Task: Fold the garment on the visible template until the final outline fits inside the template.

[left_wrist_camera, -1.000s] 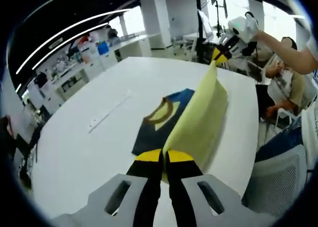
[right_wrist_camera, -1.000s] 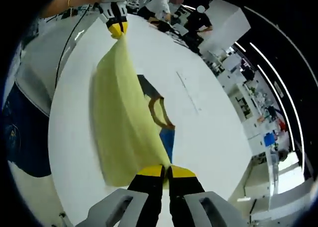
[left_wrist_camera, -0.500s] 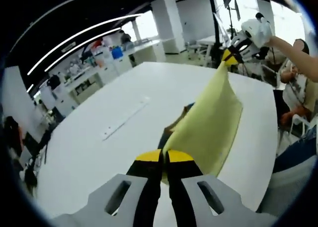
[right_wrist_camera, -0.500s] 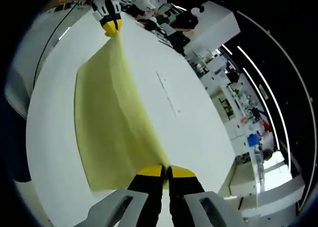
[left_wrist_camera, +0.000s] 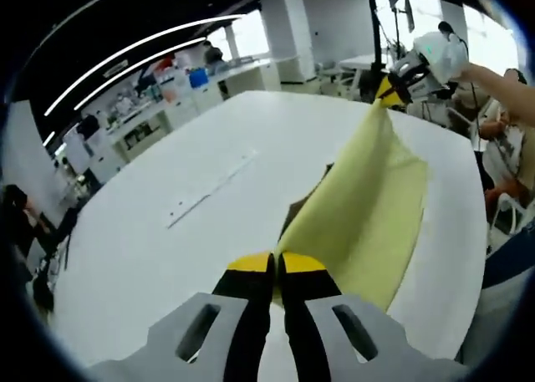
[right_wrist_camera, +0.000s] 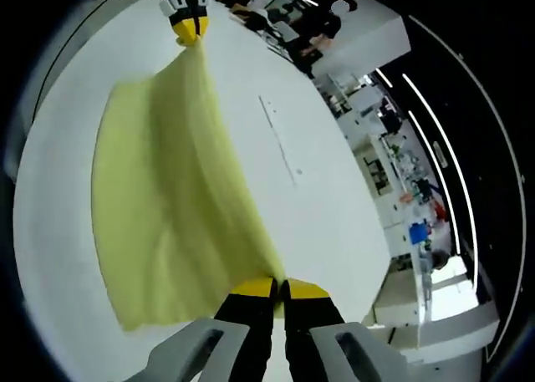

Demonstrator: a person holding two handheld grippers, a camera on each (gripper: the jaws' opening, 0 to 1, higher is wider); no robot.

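Over the white table (left_wrist_camera: 150, 231), both fingers clamping the yellow garment (right_wrist_camera: 167, 198), no legible writing

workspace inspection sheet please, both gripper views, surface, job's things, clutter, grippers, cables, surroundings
surface: white table, broad and round-edged
job's things: yellow garment held up by two corners and draped over the table; a dark part of it peeks out underneath in the left gripper view; no template seen
clutter: a thin white strip lying flat on the table, apart from the garment
grippers: left gripper shut on one garment corner; right gripper shut on the other
cables: nothing seen
surroundings: shelves with bottles, white pillars, seated people past the table's far edge
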